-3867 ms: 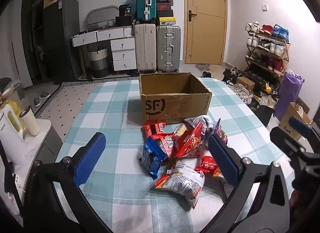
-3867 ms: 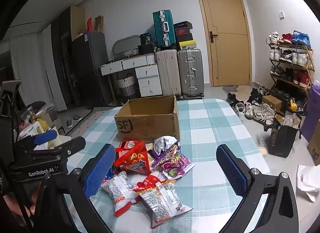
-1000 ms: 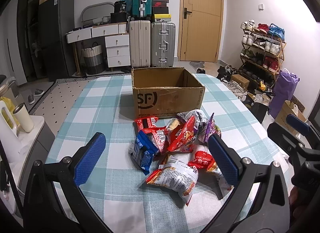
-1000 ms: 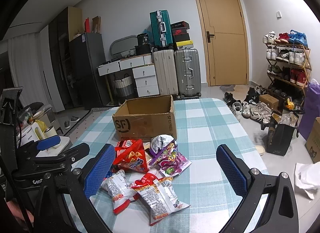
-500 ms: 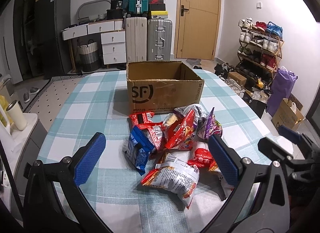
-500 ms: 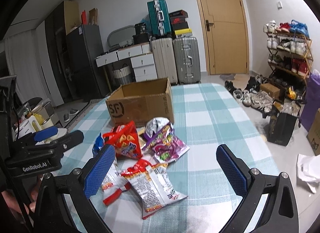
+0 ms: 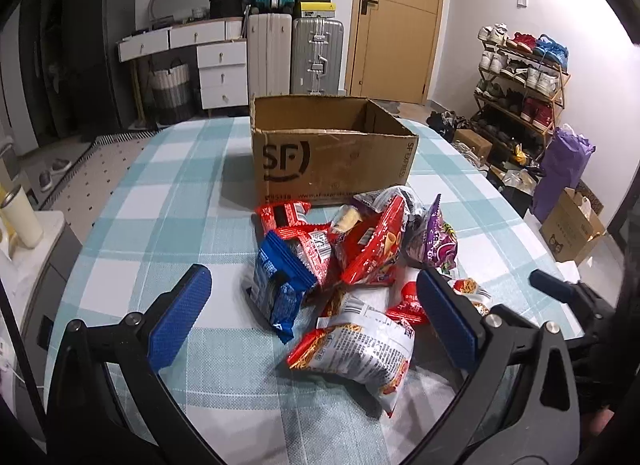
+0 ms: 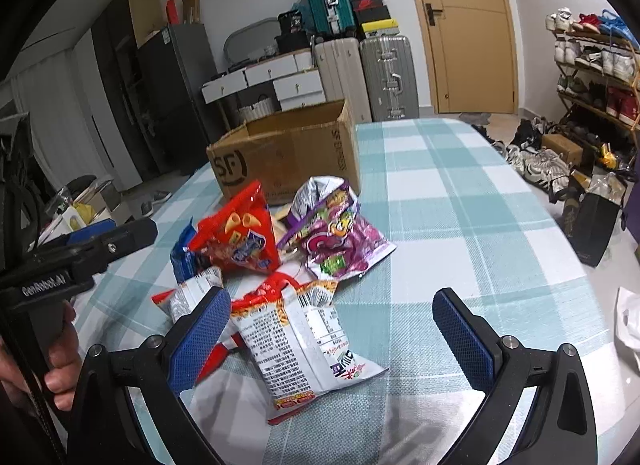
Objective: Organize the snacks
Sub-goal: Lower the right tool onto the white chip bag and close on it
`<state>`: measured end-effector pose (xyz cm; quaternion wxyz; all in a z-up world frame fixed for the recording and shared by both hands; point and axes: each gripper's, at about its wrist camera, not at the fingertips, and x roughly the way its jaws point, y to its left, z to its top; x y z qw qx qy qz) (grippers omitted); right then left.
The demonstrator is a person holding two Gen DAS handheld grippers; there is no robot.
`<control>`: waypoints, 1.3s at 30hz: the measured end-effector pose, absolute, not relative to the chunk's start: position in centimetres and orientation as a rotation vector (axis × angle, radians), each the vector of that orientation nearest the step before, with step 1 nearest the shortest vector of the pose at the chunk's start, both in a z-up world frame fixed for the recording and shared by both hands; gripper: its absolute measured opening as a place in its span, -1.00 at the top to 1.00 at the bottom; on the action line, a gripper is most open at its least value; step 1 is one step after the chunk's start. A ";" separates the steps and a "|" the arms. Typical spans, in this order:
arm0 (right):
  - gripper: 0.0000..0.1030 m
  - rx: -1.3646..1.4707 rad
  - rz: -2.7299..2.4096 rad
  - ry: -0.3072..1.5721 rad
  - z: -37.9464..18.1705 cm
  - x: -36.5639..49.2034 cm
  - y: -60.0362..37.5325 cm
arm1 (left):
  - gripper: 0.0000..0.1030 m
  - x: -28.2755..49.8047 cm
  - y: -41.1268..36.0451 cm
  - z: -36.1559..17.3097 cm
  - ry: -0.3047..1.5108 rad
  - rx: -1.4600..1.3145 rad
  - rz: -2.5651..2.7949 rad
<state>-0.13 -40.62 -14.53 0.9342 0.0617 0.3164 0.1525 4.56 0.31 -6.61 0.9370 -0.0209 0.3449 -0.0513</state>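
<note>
Task barely begun, by look of it: box (image 7: pixel 332 163) open at far side of bench (image 7: pixel 160 193), inside partly hidden, no packet seen in it. Snack pile (image 7: pixel 352 261) heaped just before box. Left gripper (image 7: pixel 316 309) hovers low over pile, jaws wide, empty. Right gripper (image 8: pixel 332 329) likewise, jaws wide, straddling white noodle packet (image 8: pixel 296 349), not gripping.

The right gripper (image 8: pixel 334 329) hangs wide open over a white noodle packet (image 8: pixel 304 345) near the table's (image 8: pixel 460 201) front edge. Behind it, red (image 8: pixel 236 241) and purple bags (image 8: pixel 340 233) lie heaped just before the cardboard box (image 8: pixel 288 153).
</note>
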 end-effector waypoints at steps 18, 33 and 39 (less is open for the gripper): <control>-0.59 0.123 0.426 0.789 -17.3 2.5 -38.6 | -0.98 4.7 1.6 -7.4 0.715 -0.029 -0.106; 0.11 0.122 0.443 0.795 -17.4 1.8 -38.5 | -0.98 3.2 4.1 -8.7 0.756 -0.052 -0.069; 0.14 0.128 0.440 0.786 -17.0 1.2 -38.7 | -0.98 2.6 4.2 -8.5 0.756 -0.060 -0.074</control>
